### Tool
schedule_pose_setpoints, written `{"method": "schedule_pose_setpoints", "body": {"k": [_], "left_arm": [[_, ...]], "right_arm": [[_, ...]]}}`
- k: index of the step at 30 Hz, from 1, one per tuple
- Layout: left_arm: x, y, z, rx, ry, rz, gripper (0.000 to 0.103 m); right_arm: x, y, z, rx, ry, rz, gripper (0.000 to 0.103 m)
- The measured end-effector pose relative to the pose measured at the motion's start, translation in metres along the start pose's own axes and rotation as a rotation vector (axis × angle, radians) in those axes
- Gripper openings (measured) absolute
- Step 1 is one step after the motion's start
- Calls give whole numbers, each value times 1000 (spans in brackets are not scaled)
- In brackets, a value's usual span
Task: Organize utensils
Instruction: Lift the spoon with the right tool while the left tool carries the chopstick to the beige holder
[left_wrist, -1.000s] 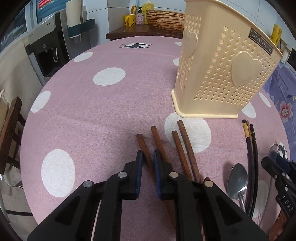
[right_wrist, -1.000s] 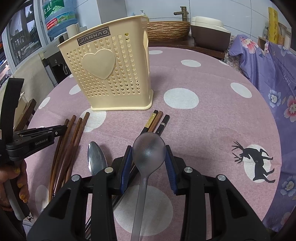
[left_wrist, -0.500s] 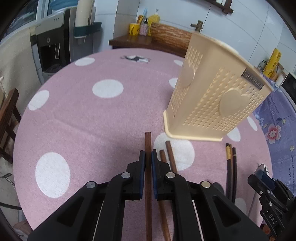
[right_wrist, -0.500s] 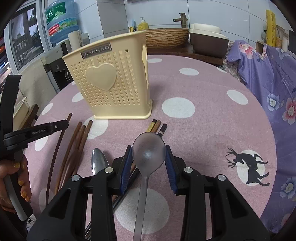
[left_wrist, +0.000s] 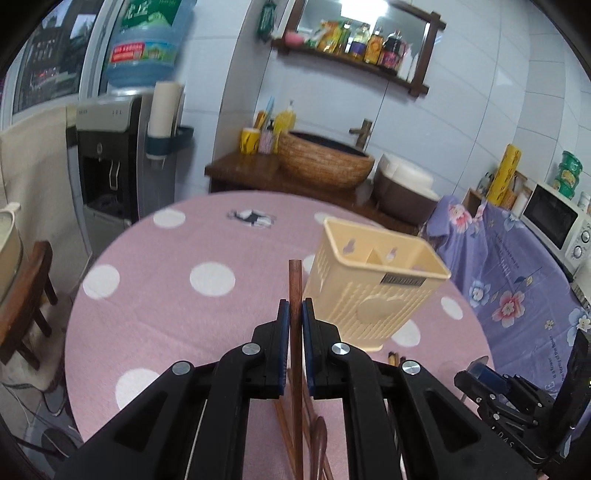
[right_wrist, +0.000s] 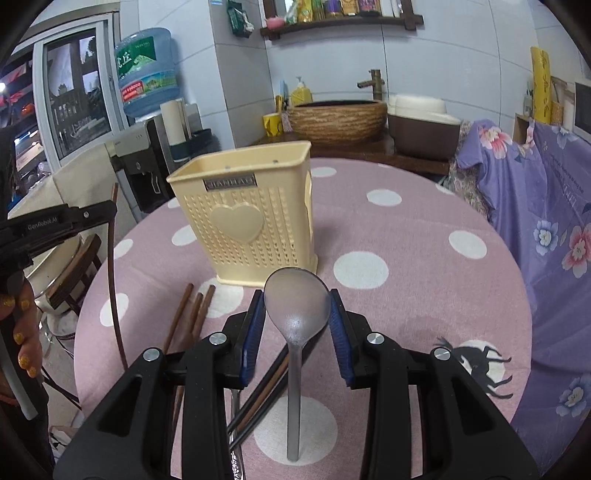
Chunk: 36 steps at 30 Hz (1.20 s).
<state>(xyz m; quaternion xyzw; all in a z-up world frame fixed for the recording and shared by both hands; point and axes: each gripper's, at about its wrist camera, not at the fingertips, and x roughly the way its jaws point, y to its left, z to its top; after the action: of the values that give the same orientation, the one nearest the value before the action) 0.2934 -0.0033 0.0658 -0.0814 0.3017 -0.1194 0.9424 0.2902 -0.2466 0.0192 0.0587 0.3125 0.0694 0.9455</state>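
Note:
My left gripper (left_wrist: 294, 314) is shut on a brown wooden chopstick (left_wrist: 294, 280) and holds it high above the table; its tip is level with the rim of the cream perforated utensil holder (left_wrist: 373, 295). From the right wrist view the same chopstick (right_wrist: 112, 266) hangs from the left gripper (right_wrist: 88, 214). My right gripper (right_wrist: 297, 314) is shut on a metal spoon (right_wrist: 295, 306), bowl up, in front of the holder (right_wrist: 247, 218). More brown chopsticks (right_wrist: 192, 314) lie on the table.
The round table has a pink cloth with white dots (right_wrist: 406, 236). Dark chopsticks (right_wrist: 266, 391) lie under my right gripper. A chair draped in purple floral cloth (right_wrist: 546, 206) stands at the right. A water dispenser (left_wrist: 107, 162) and a wooden chair (left_wrist: 33, 295) stand at the left.
Both grippers have risen well above the table. The left one lifted the chopstick off the table. The spoon stayed clamped in the right gripper.

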Motion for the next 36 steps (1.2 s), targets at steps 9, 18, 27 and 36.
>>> {"method": "schedule_pose_setpoints", "body": {"k": [9, 18, 27, 36], "left_arm": [[-17, -7, 18, 23, -77, -22, 8], [-22, -3, 22, 15, -96, -34, 8], [-28, -6, 28, 26, -117, -43, 8], [-49, -20, 54, 35, -175, -82, 8]], "right_arm": [[-11, 1, 18, 12, -49, 48, 35], [-8, 8, 25, -2, -49, 63, 34], [-8, 9, 33, 1, -40, 91, 34], [-19, 16, 64, -11, -78, 154, 34]]}}
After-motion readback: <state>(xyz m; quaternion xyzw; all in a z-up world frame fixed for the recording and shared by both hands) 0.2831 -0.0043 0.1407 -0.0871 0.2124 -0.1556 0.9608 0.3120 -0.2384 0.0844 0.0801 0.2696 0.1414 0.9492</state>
